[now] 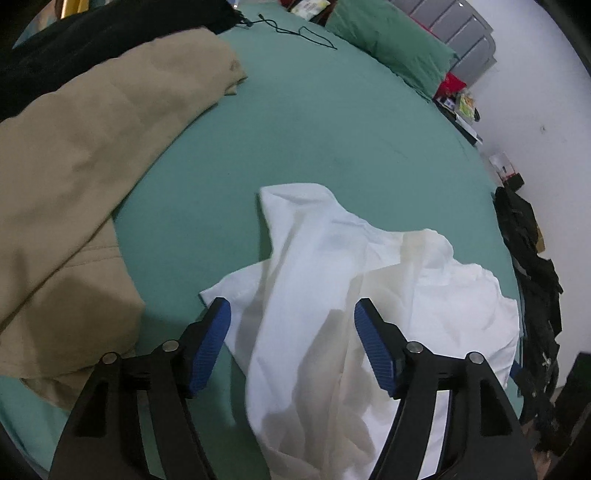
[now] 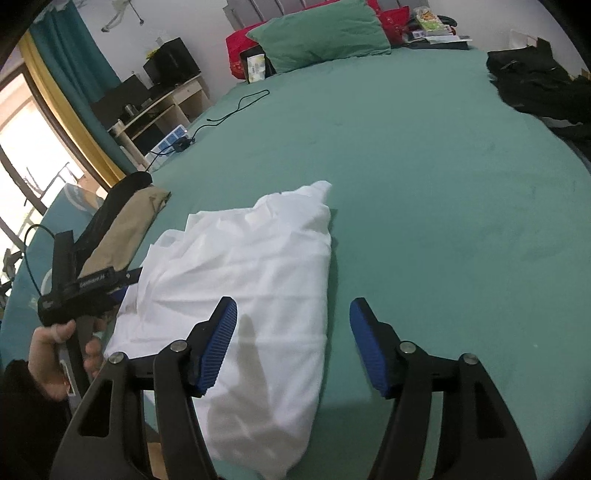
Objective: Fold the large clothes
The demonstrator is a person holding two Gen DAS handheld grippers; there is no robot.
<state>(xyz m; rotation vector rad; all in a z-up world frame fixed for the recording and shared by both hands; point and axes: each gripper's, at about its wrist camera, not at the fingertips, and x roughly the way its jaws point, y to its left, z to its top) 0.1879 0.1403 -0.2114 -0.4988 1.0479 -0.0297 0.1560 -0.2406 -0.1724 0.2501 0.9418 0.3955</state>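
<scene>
Two black grippers with blue ribbed pads hovering wide open, gripping nothing: left gripper (image 1: pixel 291 314) over crumpled white garment (image 1: pixel 332 295), right gripper (image 2: pixel 293 314) straddling its right edge. Garment lying mid-frame on green bedsheet (image 2: pixel 424 166). Beige folded clothing (image 1: pixel 74 166) sitting left; green pillow (image 2: pixel 321 33) resting at top.

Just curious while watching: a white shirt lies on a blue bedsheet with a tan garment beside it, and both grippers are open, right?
Nearly. The bedsheet is green, not blue, as the right wrist view shows; only the gripper pads are blue. The rest holds: the white shirt lies on it, the tan garment beside it, and the left gripper and right gripper are both open.
</scene>
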